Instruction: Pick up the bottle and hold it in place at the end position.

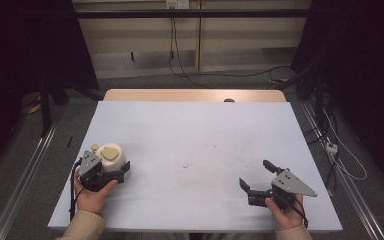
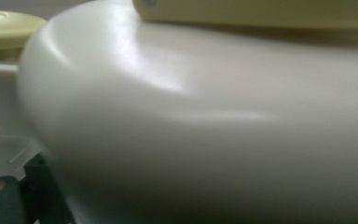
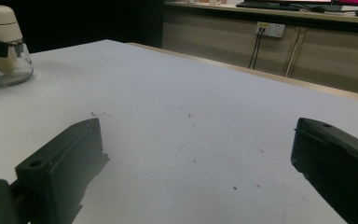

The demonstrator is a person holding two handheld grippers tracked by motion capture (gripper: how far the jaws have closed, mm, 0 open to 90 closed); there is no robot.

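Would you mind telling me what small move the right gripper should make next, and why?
Probably swing the right gripper left toward the cream container. Its jaws stand wide open over bare table, holding nothing, while the left gripper sits closed around that container near the table's left edge, steadying it for a second grip, perhaps on its lid.

No readable text, label, brand, number or sign anywhere. White container (image 1: pixel 113 158) near surface's (image 1: pixel 195 150) left edge: plain, unmarked. Grippers: no markings legible. Wall socket plate (image 3: pixel 270 29) beyond surface's far edge: too small to read.
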